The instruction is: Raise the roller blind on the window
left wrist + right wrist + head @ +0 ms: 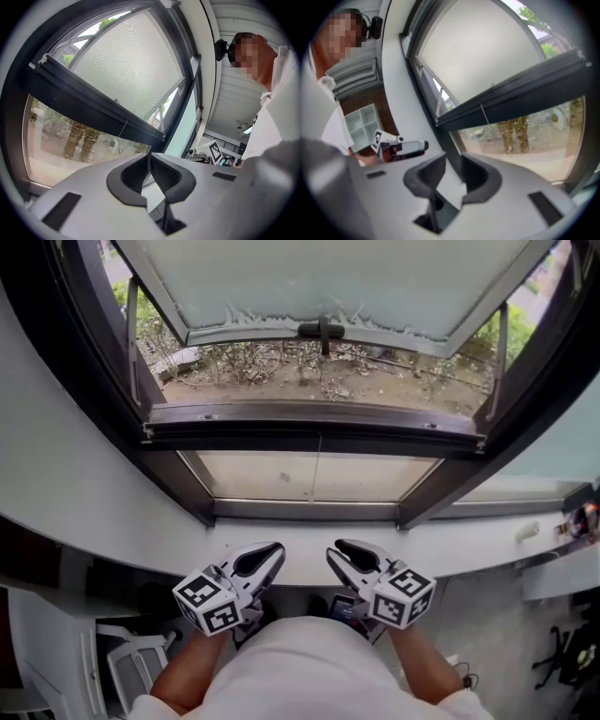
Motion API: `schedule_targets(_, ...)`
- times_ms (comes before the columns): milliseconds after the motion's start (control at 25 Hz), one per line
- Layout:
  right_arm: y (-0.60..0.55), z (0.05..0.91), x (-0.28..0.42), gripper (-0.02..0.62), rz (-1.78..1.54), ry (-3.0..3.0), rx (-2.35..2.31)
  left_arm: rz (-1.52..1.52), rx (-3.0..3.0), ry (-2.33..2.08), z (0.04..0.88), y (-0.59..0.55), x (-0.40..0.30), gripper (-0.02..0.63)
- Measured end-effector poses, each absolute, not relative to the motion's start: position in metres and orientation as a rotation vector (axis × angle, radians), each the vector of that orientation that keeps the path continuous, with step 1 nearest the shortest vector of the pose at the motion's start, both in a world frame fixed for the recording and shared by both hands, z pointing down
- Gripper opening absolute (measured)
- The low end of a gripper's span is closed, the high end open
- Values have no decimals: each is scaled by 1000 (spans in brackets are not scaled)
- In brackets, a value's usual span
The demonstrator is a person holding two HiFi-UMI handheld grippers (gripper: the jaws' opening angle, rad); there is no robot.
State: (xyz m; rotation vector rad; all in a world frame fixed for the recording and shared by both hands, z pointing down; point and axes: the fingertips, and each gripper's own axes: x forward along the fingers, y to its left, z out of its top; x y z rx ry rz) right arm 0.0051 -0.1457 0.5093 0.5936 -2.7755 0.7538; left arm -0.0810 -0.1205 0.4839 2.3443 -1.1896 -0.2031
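A pale, finely woven blind [126, 61] covers the upper window above a dark crossbar [314, 427]. A thin cord [317, 465] hangs from that bar over the lower pane. Both grippers are held low by the person's body, below the white sill and well away from the window. My left gripper [272, 554] is shut, its tips meeting with nothing between them [149, 159]. The right gripper [339, 552] is open, with a narrow empty gap between its jaws [453, 161]. Neither touches the cord or the blind.
A white sill [141, 540] runs under the dark window frame. Outside lie bare ground and shrubs [309, 371]. A white chair [127, 662] stands at lower left. Desk clutter [581, 521] sits at the right. White shelving [361, 124] stands behind.
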Motion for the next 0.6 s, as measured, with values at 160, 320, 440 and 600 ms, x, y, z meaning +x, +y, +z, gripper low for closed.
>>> schedule_targets(160, -148, 507, -5, 95, 737, -2770, 620, -188, 2355, -1183, 481, -125, -93, 23)
schedule_targets(320, -155, 507, -10, 95, 711, -2764, 647, -171, 2369, -1181, 482, -129, -101, 25)
schedule_targets(440, -163, 505, -14, 95, 659, -2755, 654, -127, 2391, -1201, 484, -135, -107, 25)
schedule_targets(600, -184, 495, -18, 95, 533, -2757, 672, -55, 2456, -1242, 478, -151, -116, 25)
